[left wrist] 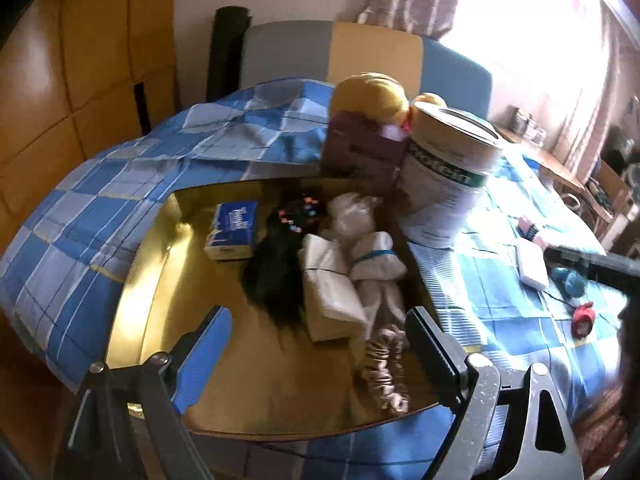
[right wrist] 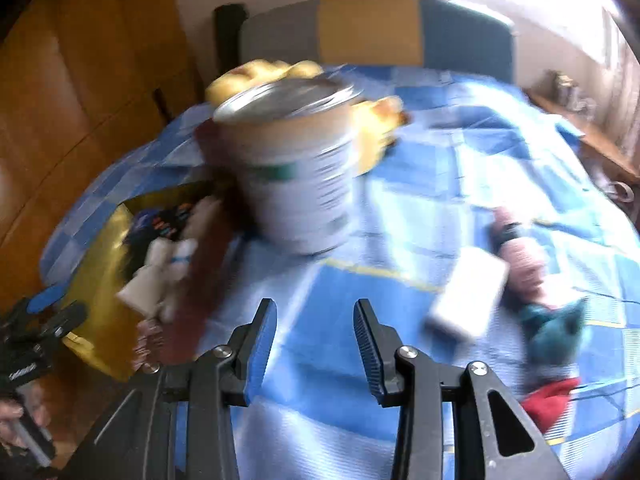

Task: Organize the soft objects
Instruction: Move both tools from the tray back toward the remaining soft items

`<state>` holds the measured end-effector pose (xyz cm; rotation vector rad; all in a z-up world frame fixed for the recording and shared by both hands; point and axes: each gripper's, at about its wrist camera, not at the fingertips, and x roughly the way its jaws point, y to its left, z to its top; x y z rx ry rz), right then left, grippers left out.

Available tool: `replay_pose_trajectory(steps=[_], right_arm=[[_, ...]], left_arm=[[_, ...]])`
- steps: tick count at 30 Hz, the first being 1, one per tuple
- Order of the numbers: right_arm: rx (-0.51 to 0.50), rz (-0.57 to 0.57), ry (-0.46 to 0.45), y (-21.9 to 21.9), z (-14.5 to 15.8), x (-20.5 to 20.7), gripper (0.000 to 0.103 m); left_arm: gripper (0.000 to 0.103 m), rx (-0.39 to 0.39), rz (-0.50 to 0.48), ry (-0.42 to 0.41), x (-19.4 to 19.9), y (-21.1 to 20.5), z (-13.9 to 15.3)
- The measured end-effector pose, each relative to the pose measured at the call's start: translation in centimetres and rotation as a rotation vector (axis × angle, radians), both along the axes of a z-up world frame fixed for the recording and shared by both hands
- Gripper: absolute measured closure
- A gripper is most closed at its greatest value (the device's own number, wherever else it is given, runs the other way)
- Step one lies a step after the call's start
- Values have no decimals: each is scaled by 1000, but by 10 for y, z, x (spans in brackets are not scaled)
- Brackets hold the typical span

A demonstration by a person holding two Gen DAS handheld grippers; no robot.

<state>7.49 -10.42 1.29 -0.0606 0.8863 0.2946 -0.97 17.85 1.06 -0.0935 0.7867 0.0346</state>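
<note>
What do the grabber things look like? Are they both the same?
Almost. The left gripper and the right gripper each have two flat black fingers with ribbed blue pads, bolted with round silver screws to a grey metal frame with cut-out holes. The left one's frame looks paler and scuffed. No cables or sleeves show.

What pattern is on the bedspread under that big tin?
Blue and pale-blue checks with thin yellow lines on the bedspread; clearest in the left wrist view.

blur: right wrist view smeared | tin (right wrist: 296, 172) label unreadable | yellow plush (left wrist: 370, 96) half hidden behind maroon box (left wrist: 360, 148)
</note>
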Motion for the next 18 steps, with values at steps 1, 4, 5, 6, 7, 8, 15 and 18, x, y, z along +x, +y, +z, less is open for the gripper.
replay_pose_trajectory(steps=[1,4,5,6,7,8,15,18], right_arm=[[-5,-27,-14,-11,4,4,63],[3,-149,-66,-55,17,13,63],[12,-202,-84,-73,21,16,63],[20,-263,-104,-93,25,18,63],[22,-312,-121,-109,27,20,63],[19,-382,-142,-130,29,22,63],[109,-799,-110,-255,-3,18,63],[292,-889,-78,-289,-10,8,63]], left_arm=[[14,2,-15,0,1,-4,1],[14,11,-54,-4,3,-17,4],[14,19,-70,-7,3,-23,5],[14,25,-78,-8,4,-26,6],[14,27,-96,-7,6,-32,7],[14,27,-105,-4,6,-36,7],[14,51,-214,-4,13,-74,11],[14,66,-259,4,17,-93,10]])
